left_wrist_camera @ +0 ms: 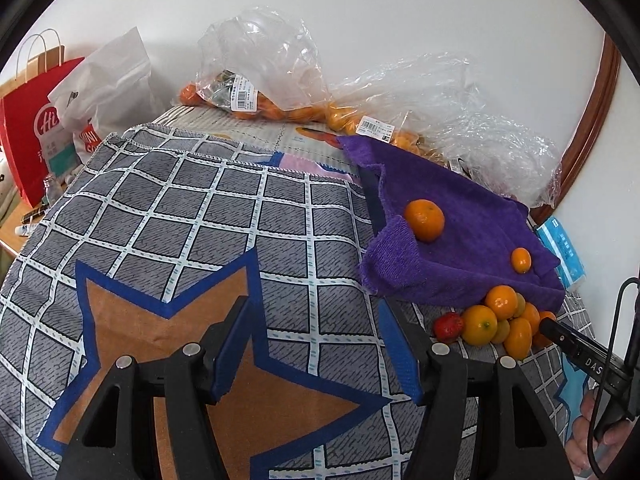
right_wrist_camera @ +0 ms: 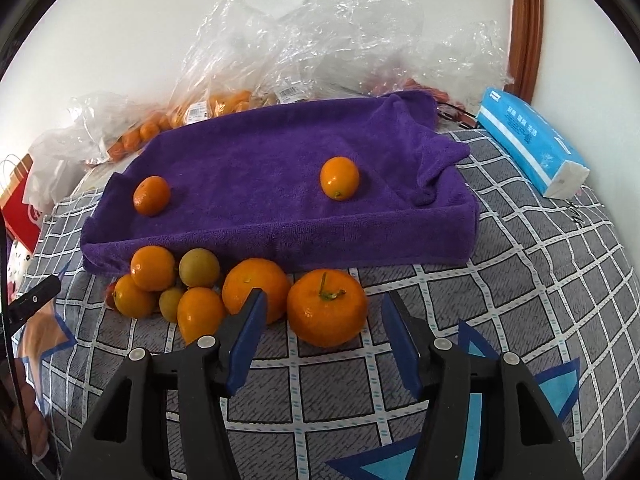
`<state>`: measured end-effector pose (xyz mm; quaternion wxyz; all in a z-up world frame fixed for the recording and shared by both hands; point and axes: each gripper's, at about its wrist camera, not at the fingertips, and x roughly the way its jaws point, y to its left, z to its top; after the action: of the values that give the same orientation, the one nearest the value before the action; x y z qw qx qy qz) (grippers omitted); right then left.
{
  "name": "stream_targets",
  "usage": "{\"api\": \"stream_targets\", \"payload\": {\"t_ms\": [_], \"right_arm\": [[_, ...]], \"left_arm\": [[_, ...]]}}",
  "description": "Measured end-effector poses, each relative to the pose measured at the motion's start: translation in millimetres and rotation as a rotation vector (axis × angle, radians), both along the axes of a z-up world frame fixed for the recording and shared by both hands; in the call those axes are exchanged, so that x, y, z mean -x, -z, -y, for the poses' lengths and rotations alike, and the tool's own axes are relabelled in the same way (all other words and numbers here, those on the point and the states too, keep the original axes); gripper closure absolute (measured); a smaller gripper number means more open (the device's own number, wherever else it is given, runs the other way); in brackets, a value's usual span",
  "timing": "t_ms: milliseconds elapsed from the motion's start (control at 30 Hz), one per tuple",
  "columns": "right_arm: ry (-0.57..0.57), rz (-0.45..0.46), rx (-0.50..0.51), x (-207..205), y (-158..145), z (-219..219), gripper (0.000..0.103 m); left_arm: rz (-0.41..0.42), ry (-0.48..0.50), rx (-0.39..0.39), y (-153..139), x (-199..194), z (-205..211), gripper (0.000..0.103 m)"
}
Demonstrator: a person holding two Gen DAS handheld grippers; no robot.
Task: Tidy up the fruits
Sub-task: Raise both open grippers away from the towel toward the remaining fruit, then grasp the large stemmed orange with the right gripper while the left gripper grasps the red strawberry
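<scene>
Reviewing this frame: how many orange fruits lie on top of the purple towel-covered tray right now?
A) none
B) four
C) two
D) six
C: only a round orange mandarin and a smaller oval orange kumquat rest on the purple towel-covered tray, while the pile of loose fruit sits on the checked cloth in front of it.
</scene>
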<state>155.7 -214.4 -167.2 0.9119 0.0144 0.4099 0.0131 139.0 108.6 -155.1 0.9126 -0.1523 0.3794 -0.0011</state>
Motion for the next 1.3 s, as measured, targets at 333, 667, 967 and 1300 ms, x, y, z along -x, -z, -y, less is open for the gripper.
{"api": "stream_targets", "payload": {"t_ms": [333,667,967,1300], "right_arm": [[-0.057,-0.038,0.002,11,14,2,0.067],[-0.055,-0.01,-0.044,20,13,10,0.079],[-0.052,0.011,0.011,-3,11,7,0.048],[-0.082,0.045,-0.025,6,8,14,0.06]], "left_arm": [[-0.011,0.004,-0.029,3,-3,4,0.042],[-0.009,0.009,-0.024,3,-4,4,0.042],[-0.004,0.027,-0.024,2,-3,7,0.042],[0.024,0.212,0.031,-11,6,38,0.043]]}}
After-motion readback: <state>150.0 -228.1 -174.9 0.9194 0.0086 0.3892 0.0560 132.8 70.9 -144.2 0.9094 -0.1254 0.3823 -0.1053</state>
